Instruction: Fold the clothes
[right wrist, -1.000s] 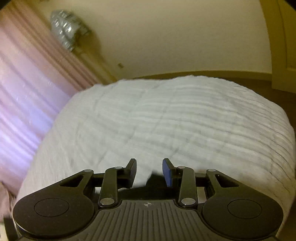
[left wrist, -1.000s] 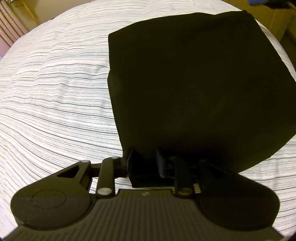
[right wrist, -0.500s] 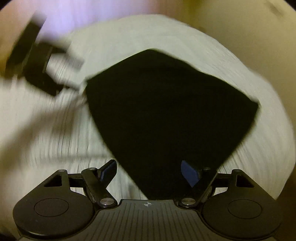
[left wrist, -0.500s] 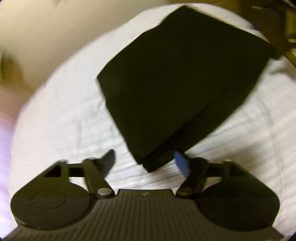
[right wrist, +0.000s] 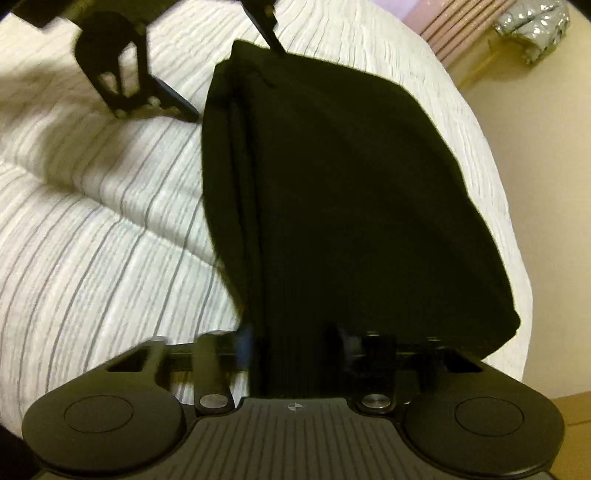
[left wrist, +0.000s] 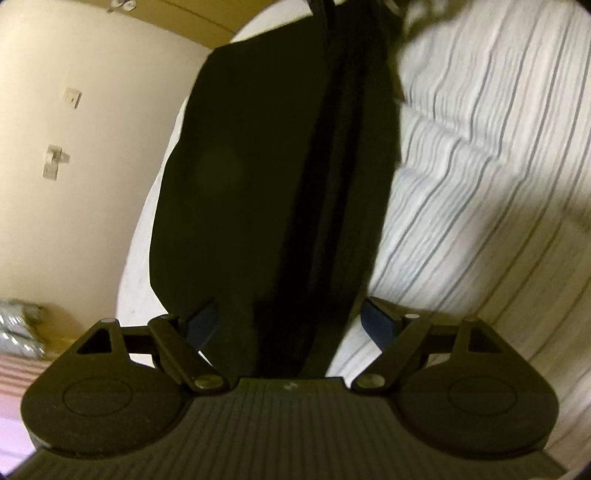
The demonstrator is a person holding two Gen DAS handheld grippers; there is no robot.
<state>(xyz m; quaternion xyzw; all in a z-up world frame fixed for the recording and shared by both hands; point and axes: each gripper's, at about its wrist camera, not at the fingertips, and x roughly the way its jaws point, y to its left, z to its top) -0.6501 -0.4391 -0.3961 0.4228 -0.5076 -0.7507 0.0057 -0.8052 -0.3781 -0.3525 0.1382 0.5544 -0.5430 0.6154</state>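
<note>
Now: black garment caught at both ends on the striped bed

Right now the left gripper [left wrist: 288, 319] tilts downward over one end of the folded black garment [left wrist: 273, 166], its jaws spread and still opening; the cloth's narrow end lies between the blue pads [left wrist: 376, 323] without either one pressing on it. Straight ahead of these tongs the garment runs away as a long dark strip with a stacked seam down its middle.

At the opposite end the right gripper [right wrist: 291, 349] points steeply down, jaws closing on the garment's [right wrist: 351, 206] near edge; the cloth fills the gap between them, and blur hides whether the pads fully bite. Beyond these tongs, at the garment's far end, the left gripper [right wrist: 229, 74] shows again, one finger touching the top corner.

To the left of the right tongs, the striped bedspread [right wrist: 92, 240] rises in a soft ridge. A cream wall [left wrist: 74, 203] stands left of the left tongs, and a silvery bundle [right wrist: 532, 18] sits far up to the right.
</note>
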